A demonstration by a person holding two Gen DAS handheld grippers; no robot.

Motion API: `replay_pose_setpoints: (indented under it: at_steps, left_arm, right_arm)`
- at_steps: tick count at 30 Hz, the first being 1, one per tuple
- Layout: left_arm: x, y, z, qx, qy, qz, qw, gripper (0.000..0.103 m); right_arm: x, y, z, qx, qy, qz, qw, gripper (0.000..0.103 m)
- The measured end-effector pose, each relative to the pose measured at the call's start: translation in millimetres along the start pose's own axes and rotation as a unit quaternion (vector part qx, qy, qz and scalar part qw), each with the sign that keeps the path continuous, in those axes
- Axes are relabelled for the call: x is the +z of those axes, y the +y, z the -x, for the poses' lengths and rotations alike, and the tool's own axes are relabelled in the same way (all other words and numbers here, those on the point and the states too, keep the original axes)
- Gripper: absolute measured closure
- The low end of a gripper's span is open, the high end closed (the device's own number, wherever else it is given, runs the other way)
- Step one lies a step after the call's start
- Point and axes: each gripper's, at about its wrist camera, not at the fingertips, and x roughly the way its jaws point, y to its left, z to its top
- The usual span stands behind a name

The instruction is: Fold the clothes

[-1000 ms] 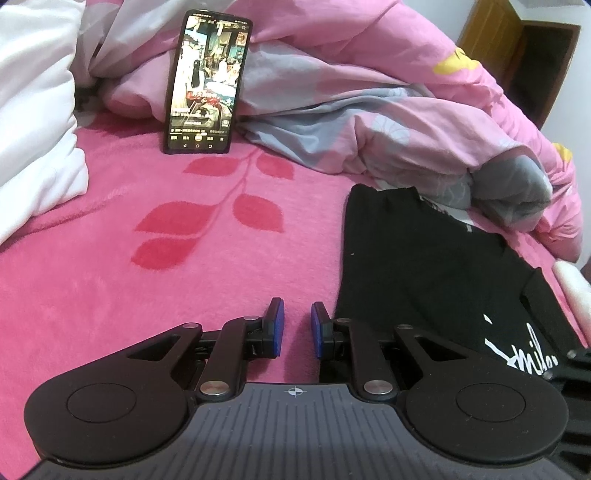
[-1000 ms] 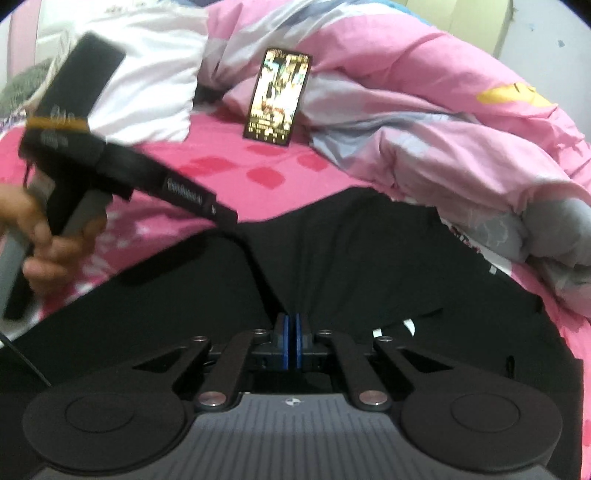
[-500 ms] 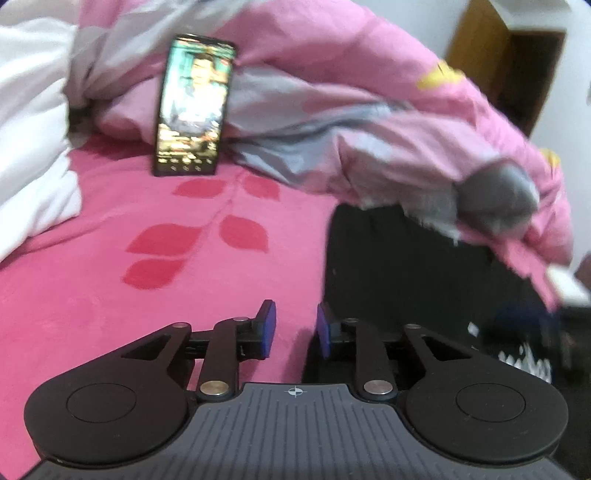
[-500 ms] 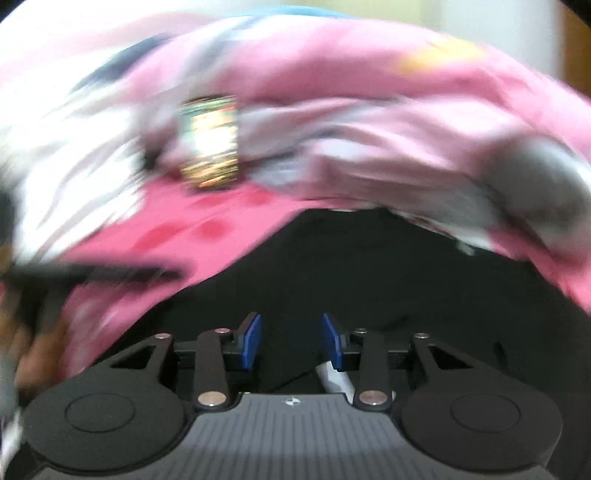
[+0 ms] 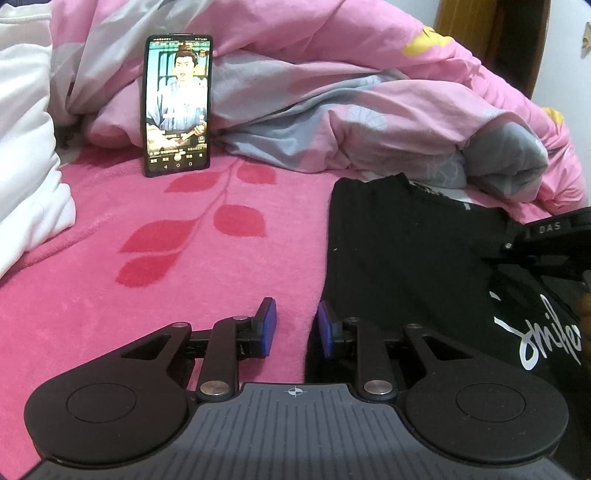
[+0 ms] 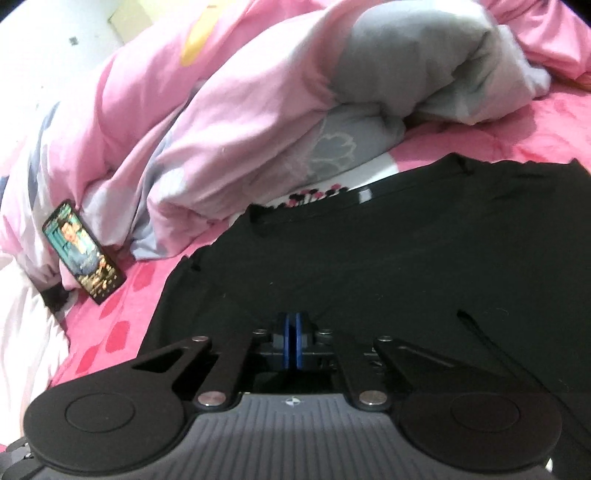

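Note:
A black T-shirt (image 5: 406, 258) with white script print lies flat on the pink blanket (image 5: 147, 277). My left gripper (image 5: 295, 328) hovers low at the shirt's left edge. It is open, with only blanket showing between its blue pads. The right pad (image 5: 325, 332) sits just beside the fabric edge. At the right border of this view is the black housing of the other tool (image 5: 550, 229), over the shirt. In the right wrist view the T-shirt (image 6: 369, 258) fills the middle. My right gripper (image 6: 293, 339) is over it, shut, blue pads together, no cloth visible between them.
A phone (image 5: 177, 103) with a lit screen leans against the bunched pink and grey quilt (image 5: 369, 92) behind the shirt. The phone (image 6: 83, 251) appears tilted in the right wrist view. White bedding (image 5: 26, 147) lies at the left. A wooden door (image 5: 491, 33) stands at the back right.
The right gripper opened, then shut again while it swung right and rolled, so its view is now tilted. The left gripper's jaws widened slightly; it stayed in place.

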Motion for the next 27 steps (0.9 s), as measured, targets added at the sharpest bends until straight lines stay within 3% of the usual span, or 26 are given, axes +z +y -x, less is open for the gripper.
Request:
replay_pose_setpoints:
  at_steps: [8,13,15,19,23,27]
  left_arm:
    - [0,0,-1,0.0,0.001,0.0,1.0,0.078]
    - [0,1,-1,-0.001,0.002,0.0,1.0,0.078]
    - [0,1,-1,-0.001,0.002,0.001,1.0,0.078]
    - [2,5,0,-0.007,0.001,0.015,0.9999,0.078]
    - [2,11,1,-0.014,0.003,0.036,0.9992,0.078]
    - [5,16,3,-0.019,0.004,0.056,0.9982,0.078]
  right_arm:
    - [-1,-9,-2,-0.029,-0.006,-0.013,0.999,0.101]
    - [1,2,8,-0.086,-0.042,0.008,0.995,0.098]
    - [-1,15,15,-0.074,-0.05,0.042,0.995,0.098]
    - [-21,50,7,0.001,0.008,0.129,0.992,0.093]
    - [-41,60,1,-0.039,0.034,0.203,0.978,0.095]
    - [-23,38,24,-0.118,0.027,0.14,0.983,0.091]
